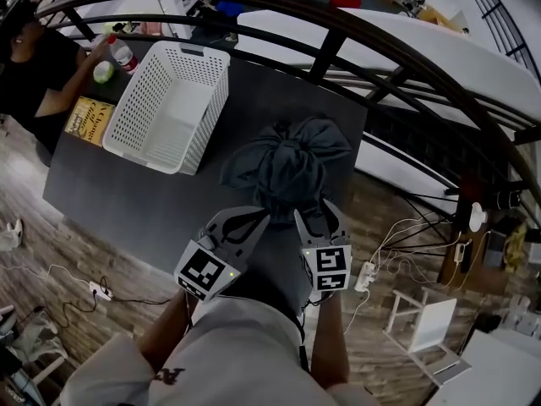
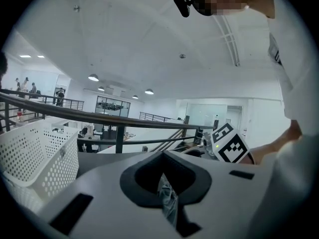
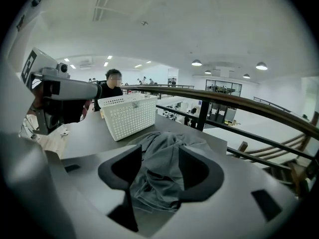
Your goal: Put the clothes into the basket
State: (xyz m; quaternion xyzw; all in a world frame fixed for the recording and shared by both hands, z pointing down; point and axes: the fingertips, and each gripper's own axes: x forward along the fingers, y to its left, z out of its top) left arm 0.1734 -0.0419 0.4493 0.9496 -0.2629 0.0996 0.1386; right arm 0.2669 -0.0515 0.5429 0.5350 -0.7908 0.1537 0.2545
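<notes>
While one white perforated basket (image 1: 211, 112) is stood at the far left of the dark table (image 1: 127, 193), the grey clothes (image 1: 283, 163) are bunched in one heap near the middle of that table, outside the basket and well apart from it. How many garments are contained in the heap cannot be told.

Two grippers are presented at the near edge of the heap, side by side. The left gripper (image 1: 258, 220) is closed: in the left gripper view its jaws are brought together and a narrow fold of the grey cloth is pinched between them. The right gripper (image 1: 315, 218) is held partly open: in the right gripper view its jaws are set apart, and a loose fold of the clothes is seen lying between them without being clamped. One marker cube (image 1: 205, 271) is carried on each gripper, two in all. Black-and-white square patterns are printed on them, with no lettering.

At the far left end of the table, one yellow book (image 1: 89, 121) is laid just beside the basket. Dark print is visible on its cover but is too small to be read. One bottle (image 1: 123, 55) and one round green object (image 1: 103, 72) are located there, beside one person (image 1: 34, 66) in dark clothing. One curved dark railing (image 1: 338, 32) is run behind the table.
</notes>
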